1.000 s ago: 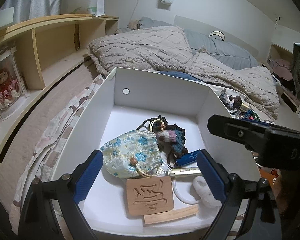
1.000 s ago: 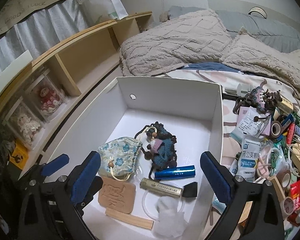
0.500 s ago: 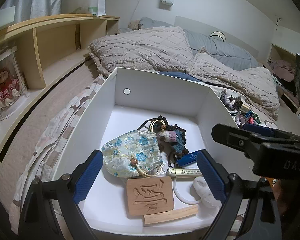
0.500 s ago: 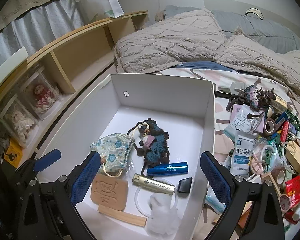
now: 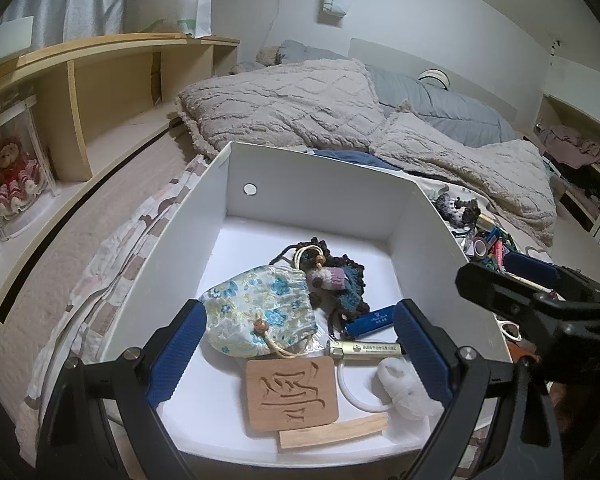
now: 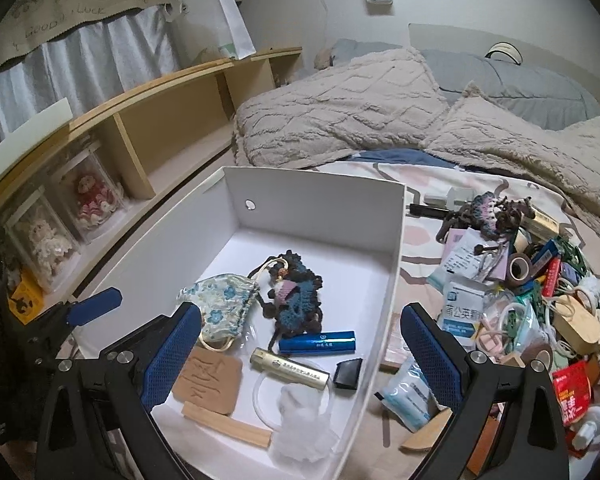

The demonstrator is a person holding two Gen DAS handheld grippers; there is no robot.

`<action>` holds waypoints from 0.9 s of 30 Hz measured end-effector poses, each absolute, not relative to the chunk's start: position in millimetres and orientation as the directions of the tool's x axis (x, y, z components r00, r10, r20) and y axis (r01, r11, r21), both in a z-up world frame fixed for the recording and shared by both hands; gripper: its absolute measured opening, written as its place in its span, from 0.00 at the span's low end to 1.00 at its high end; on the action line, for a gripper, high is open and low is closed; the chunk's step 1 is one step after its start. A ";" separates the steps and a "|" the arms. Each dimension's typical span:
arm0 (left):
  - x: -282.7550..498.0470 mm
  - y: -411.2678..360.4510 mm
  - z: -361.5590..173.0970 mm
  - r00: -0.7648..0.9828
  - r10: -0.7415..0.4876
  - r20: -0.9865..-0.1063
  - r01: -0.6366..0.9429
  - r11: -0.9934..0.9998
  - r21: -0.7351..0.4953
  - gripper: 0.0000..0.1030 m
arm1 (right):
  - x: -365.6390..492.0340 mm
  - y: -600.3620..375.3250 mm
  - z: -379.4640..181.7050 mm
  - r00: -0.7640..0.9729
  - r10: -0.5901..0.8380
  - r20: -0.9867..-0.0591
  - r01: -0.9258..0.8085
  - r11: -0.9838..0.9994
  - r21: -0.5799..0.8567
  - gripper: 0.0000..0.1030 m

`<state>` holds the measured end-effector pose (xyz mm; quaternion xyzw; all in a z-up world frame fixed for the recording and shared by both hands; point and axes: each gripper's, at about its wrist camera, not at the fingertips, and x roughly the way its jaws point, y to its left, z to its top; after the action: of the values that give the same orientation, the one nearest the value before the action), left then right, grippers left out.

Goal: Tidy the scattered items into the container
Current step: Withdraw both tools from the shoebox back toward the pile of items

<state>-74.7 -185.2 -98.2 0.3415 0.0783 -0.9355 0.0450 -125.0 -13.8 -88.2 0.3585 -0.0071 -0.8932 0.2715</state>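
Note:
The white box [image 5: 320,196] sits on the bed and holds a floral pouch [image 5: 256,312], a dark crochet piece [image 5: 344,284], a blue tube [image 5: 374,318], a gold tube [image 5: 364,348], a carved wooden plaque [image 5: 290,394] and a wood strip [image 5: 332,432]. My left gripper [image 5: 298,356] hovers open over the box's near end, nothing between its pads. My right gripper [image 6: 302,356] is open too, straddling the box's right wall [image 6: 384,320] from above. The scattered pile [image 6: 520,300] lies to the right of the box.
The pile has a white sachet [image 6: 462,312], a brown tape roll [image 6: 520,266], a crochet piece [image 6: 488,212] and a blue-white packet [image 6: 410,398]. Beige blankets [image 6: 340,120] lie behind the box. A wooden shelf [image 6: 160,132] with boxed dolls runs along the left.
My right gripper has shifted to the right, so the box sits further left in its view and more of the pile shows. The left gripper has stayed put.

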 end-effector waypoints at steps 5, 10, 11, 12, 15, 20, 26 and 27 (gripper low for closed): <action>-74.5 -179.2 -97.5 -0.772 -0.028 -0.635 0.128 -0.985 -0.113 0.93 | -122.7 2.8 -84.1 -0.627 -0.477 -0.616 0.459 -0.865 0.204 1.00; -73.0 -174.9 -96.0 -0.783 -0.029 -0.621 0.136 -0.983 -0.125 0.93 | -118.8 21.5 -82.8 -0.660 -0.449 -0.602 0.441 -0.881 0.174 1.00; -73.2 -174.2 -95.5 -0.784 -0.024 -0.620 0.133 -0.983 -0.129 0.93 | -117.8 25.2 -83.3 -0.667 -0.442 -0.600 0.437 -0.884 0.167 1.00; -72.9 -173.2 -95.2 -0.786 -0.021 -0.617 0.130 -0.983 -0.131 0.93 | -116.6 29.2 -83.9 -0.674 -0.434 -0.597 0.432 -0.888 0.157 1.00; -71.5 -169.1 -93.8 -0.796 -0.020 -0.605 0.130 -0.982 -0.139 0.93 | -112.9 42.5 -84.5 -0.696 -0.414 -0.587 0.417 -0.898 0.139 1.00; -69.9 -159.4 -91.4 -0.807 -0.011 -0.590 0.116 -0.983 -0.141 0.98 | -106.5 69.4 -84.5 -0.735 -0.384 -0.558 0.381 -0.916 0.128 1.00; -67.5 -141.3 -89.7 -0.827 0.034 -0.561 0.069 -0.985 -0.161 0.98 | -100.5 101.6 -87.1 -0.771 -0.325 -0.547 0.326 -0.940 0.099 1.00; -66.5 -138.1 -89.8 -0.832 0.040 -0.554 0.061 -0.985 -0.162 0.98 | -97.8 108.0 -87.7 -0.781 -0.314 -0.540 0.314 -0.945 0.097 1.00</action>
<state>-66.5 -138.1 -89.8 0.2901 0.0868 -0.9530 0.0055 -97.8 108.0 -87.7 0.2863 -0.0006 -0.9436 0.1665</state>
